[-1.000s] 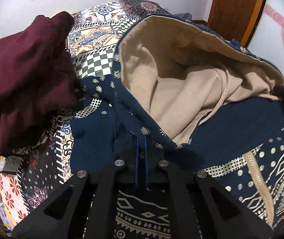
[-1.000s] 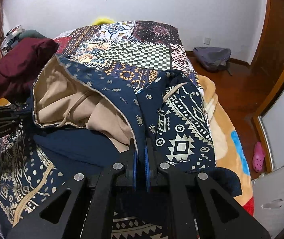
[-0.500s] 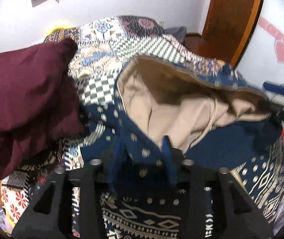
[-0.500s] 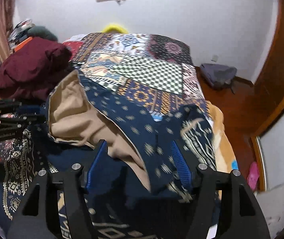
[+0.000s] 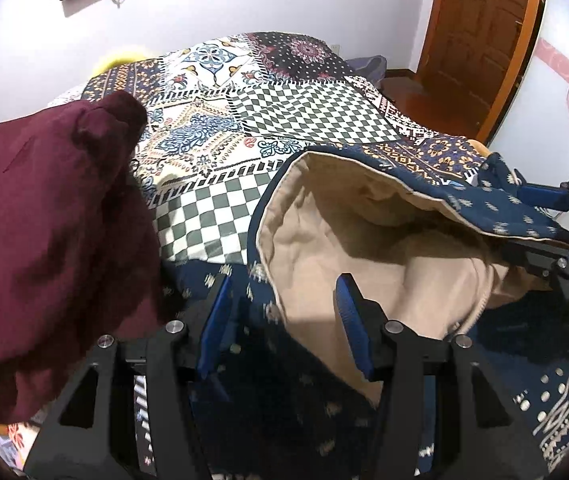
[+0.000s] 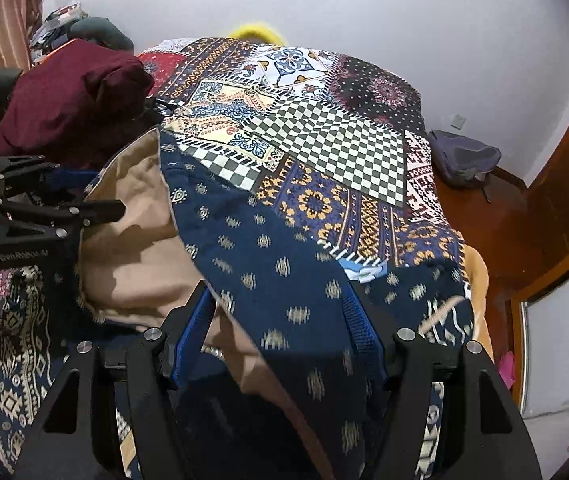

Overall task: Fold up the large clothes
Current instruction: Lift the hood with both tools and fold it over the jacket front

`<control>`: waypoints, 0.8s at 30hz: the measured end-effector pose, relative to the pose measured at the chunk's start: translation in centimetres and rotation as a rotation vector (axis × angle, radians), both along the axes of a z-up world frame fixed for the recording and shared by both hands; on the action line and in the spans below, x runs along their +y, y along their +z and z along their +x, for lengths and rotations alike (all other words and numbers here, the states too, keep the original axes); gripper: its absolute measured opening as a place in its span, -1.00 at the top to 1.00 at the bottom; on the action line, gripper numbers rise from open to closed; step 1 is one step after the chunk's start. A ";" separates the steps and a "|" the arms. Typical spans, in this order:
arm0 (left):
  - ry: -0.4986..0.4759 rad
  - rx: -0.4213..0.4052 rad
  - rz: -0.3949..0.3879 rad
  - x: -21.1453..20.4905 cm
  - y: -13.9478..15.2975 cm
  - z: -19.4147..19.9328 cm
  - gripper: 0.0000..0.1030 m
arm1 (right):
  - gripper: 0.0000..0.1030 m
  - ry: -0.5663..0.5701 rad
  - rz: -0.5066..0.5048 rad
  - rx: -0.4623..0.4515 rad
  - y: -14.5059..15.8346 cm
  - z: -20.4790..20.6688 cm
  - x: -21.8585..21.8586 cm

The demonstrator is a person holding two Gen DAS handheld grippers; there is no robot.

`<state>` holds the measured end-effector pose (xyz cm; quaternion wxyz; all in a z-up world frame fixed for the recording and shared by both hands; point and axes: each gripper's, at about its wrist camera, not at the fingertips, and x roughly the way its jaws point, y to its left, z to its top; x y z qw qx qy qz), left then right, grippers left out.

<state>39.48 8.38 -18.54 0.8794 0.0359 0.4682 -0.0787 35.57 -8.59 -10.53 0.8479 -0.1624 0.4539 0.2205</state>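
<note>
A large navy patterned garment (image 5: 308,396) with a beige lining (image 5: 348,236) lies crumpled on the bed; it also shows in the right wrist view (image 6: 276,264). My left gripper (image 5: 284,300) is open, its blue pads either side of the garment's edge, holding nothing. My right gripper (image 6: 280,312) is open too, with navy cloth draped loosely between its fingers. The right gripper shows at the far right of the left wrist view (image 5: 564,240), and the left gripper at the left of the right wrist view (image 6: 44,216).
A maroon garment (image 5: 44,232) is heaped at the left on the patchwork bedspread (image 5: 284,108). A wooden door (image 5: 484,40) stands at the back right. A grey bag (image 6: 464,156) lies on the wooden floor by the wall.
Both grippers were shut on the navy garment a second ago. Both have opened and let it go, and both have lifted and pulled back a little.
</note>
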 end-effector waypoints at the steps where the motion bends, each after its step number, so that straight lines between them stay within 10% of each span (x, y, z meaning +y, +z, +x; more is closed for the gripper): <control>1: 0.001 0.004 -0.001 -0.1 -0.2 0.3 -0.02 | -0.20 -0.003 0.001 0.000 -0.1 0.3 0.1; 10: -0.013 -0.034 0.004 -1.0 -0.4 2.4 0.47 | -0.15 -0.047 0.080 -0.008 -0.1 2.2 -0.2; 16: -0.029 -0.023 -0.082 -1.1 0.5 2.6 0.87 | 0.72 -0.036 0.144 0.027 0.3 2.6 -0.2; 24: -0.103 -0.084 -0.151 -1.7 4.7 -1.5 0.88 | 0.85 -0.064 0.278 0.035 3.4 0.0 -2.6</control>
